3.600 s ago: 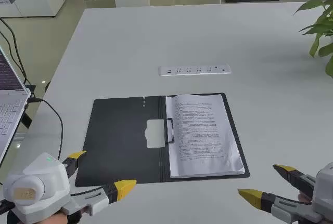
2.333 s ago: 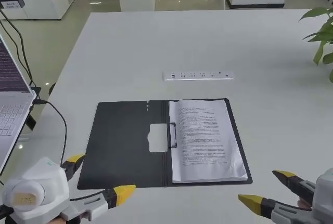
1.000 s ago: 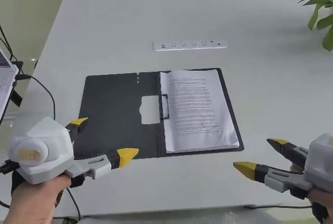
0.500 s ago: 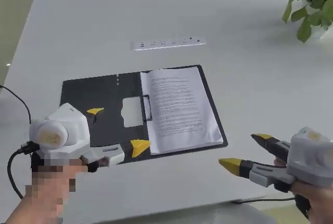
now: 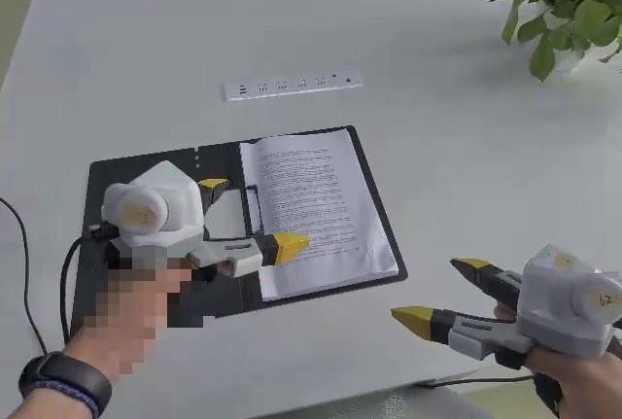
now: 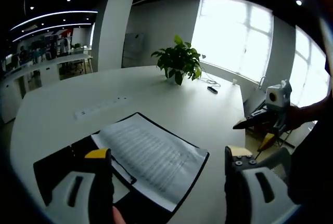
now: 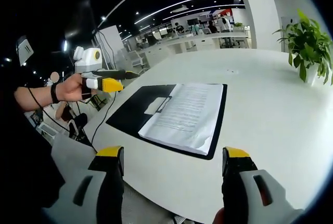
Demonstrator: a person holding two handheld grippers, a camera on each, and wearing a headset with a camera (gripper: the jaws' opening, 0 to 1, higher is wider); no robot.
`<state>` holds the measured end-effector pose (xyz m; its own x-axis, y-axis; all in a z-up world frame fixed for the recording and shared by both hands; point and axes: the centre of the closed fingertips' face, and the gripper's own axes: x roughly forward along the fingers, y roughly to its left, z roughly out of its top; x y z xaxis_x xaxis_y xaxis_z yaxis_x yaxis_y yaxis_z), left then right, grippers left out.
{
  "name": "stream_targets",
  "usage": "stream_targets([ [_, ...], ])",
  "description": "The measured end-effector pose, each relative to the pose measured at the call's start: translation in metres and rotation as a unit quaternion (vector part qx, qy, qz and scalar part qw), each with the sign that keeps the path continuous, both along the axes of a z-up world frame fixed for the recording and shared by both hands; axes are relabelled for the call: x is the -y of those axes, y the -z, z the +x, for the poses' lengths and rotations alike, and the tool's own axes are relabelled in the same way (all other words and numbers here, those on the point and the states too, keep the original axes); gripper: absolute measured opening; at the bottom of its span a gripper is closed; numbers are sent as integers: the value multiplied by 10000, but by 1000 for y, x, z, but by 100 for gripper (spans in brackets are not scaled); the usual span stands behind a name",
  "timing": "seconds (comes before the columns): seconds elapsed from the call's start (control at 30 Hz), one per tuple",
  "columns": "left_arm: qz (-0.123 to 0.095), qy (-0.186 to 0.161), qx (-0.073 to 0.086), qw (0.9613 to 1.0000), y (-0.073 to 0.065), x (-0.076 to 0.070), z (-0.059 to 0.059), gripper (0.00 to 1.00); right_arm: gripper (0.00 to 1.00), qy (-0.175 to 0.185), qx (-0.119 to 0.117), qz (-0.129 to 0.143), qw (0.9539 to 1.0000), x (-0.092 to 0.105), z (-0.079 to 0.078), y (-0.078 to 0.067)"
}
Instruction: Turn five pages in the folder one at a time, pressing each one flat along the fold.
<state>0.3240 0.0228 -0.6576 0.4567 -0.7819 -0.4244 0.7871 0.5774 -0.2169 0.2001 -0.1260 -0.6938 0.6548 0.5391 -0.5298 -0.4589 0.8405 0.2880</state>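
The left hand-held gripper hides part of the folder; print on the pages is unreadably small.

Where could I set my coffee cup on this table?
The widest bare stretch of table lies beyond the power strip; another runs between the folder and the plant. Crowded: over the folder, where the left gripper hovers, and the near edge by the right gripper.

A white desk carries a white power strip, lying flat well beyond the left hand-held gripper. A leafy green plant stands far beyond the right hand-held gripper. A black cable curves left of the left hand-held gripper
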Motion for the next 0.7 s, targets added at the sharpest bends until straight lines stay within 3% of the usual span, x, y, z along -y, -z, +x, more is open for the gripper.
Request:
stream_targets([
  [0.3,86,325,-86,9994,18,46,13,90,76,40,-19,17,10000,4,3,1],
  [0.5,277,599,-134,9977,41,81,11,90,76,63,-53,26,10000,8,3,4],
  [0.7,316,643,-258,9971,61,100,9,89,76,86,-90,57,9999,12,2,8],
])
